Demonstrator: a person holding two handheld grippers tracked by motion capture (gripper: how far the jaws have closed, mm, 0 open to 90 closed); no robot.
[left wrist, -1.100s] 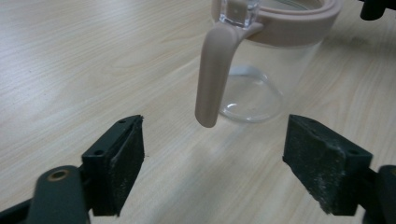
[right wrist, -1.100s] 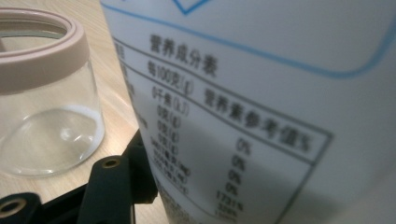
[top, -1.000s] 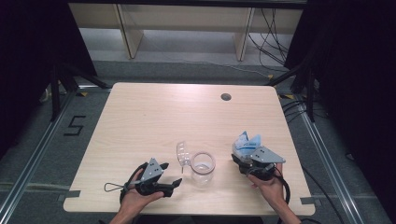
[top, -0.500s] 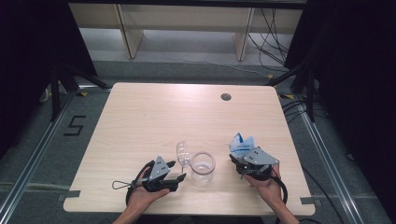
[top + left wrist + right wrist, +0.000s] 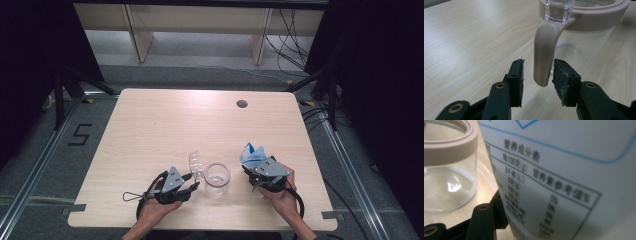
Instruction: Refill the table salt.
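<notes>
My left gripper (image 5: 537,82) has just been closing its jaws around the pink handle (image 5: 545,50) of the glass jar (image 5: 218,178), not squeezing yet. My right gripper (image 5: 260,175) pinches a white packet (image 5: 564,177) beside the jar.

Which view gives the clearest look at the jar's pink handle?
The left gripper view: the handle hangs close up between the left gripper fingers, which have just been closing around it. The high view shows the jar small, its handle hard to make out. The right gripper view shows the jar's pink rim and glass wall.
</notes>
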